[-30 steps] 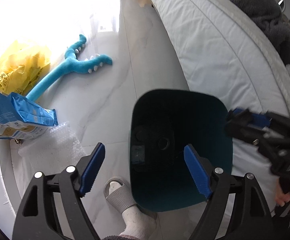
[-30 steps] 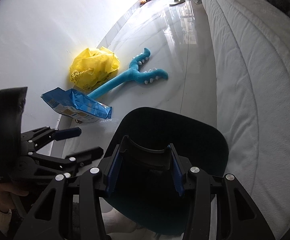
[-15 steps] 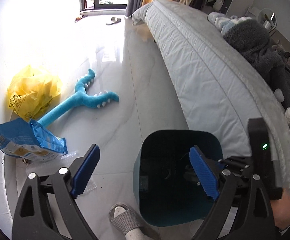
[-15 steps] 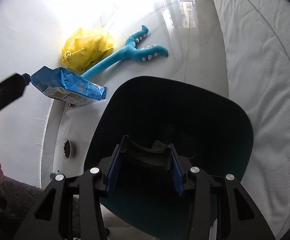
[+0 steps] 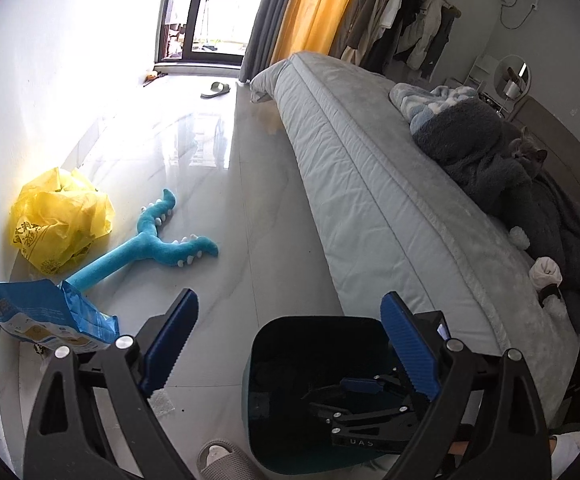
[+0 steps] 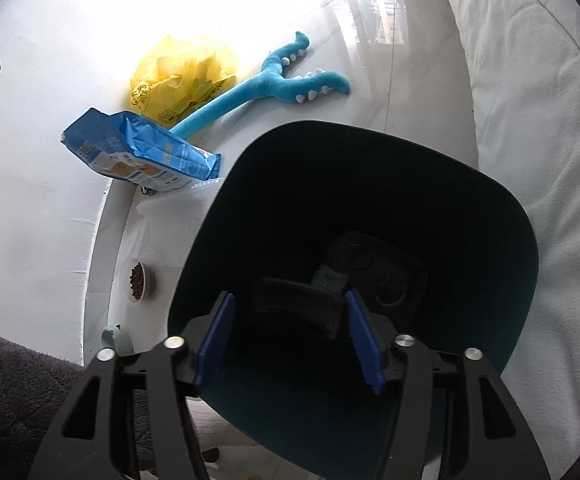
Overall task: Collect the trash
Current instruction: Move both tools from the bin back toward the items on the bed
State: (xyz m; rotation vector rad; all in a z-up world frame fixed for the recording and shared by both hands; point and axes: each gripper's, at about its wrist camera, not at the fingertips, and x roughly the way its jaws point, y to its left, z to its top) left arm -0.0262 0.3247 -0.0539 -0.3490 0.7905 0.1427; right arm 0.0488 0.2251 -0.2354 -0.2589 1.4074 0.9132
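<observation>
A dark teal trash bin (image 6: pixel 374 184) stands on the floor beside the bed; it also shows in the left wrist view (image 5: pixel 277 364). My right gripper (image 6: pixel 290 336) hangs over the bin's mouth, jaws open; a black curved piece (image 6: pixel 296 308) lies just beyond the fingertips inside the bin. Whether the pads still touch it is unclear. My left gripper (image 5: pixel 290 344) is open and empty above the floor and bin. A crumpled yellow bag (image 5: pixel 59 220), an open blue packet (image 5: pixel 45 318) and bubble wrap (image 6: pixel 169 204) lie by the wall.
A blue plush toy (image 5: pixel 157 242) lies on the glossy floor. The bed (image 5: pixel 374 200) runs along the right, with blankets and a grey cat (image 5: pixel 528 156). A pet food bowl (image 6: pixel 137 280) and a slippered foot (image 5: pixel 221 454) are close to the bin.
My right gripper moved down over the bin and its jaws spread apart, the black piece now sitting lower inside. My left gripper tilted up and back, showing more of the room.
</observation>
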